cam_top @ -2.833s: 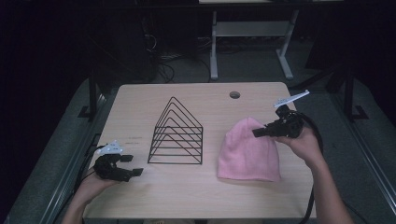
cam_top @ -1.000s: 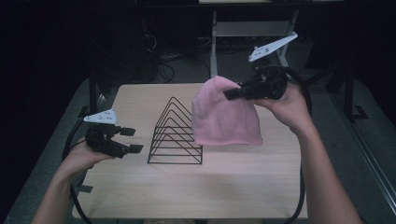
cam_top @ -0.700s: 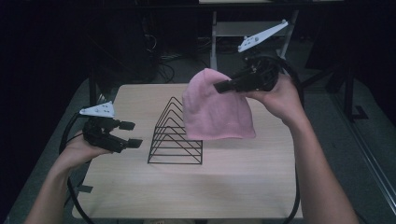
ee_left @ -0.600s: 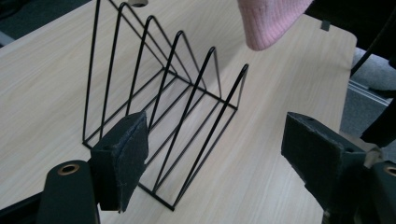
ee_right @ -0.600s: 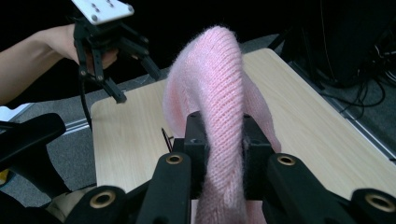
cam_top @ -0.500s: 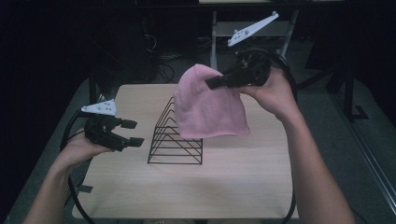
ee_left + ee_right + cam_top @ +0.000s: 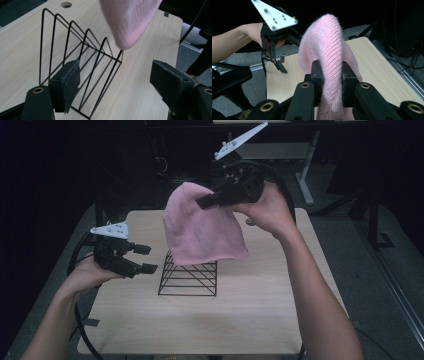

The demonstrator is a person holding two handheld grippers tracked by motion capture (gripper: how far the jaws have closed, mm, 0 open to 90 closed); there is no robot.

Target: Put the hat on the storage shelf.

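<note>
A pink knit hat (image 7: 202, 227) hangs in the air above a black wire rack (image 7: 189, 274) on the table. My right gripper (image 7: 206, 201) is shut on the hat's upper edge; in the right gripper view the knit (image 7: 329, 62) is pinched between the two jaws. The hat's lower part covers the top of the rack in the high view. My left gripper (image 7: 145, 259) is open just left of the rack, its pads (image 7: 67, 83) wide apart, with the rack (image 7: 82, 62) right in front and the hat's tip (image 7: 130, 22) overhead.
The light wooden table (image 7: 250, 310) has a round cable hole (image 7: 66, 4) at its far edge. Cables trail from both grippers. A white desk frame (image 7: 305, 165) stands on the dark floor beyond the table.
The right gripper has lifted the hat off the table and carried it left and up, over the rack. The left gripper has risen and moved closer to the rack.
</note>
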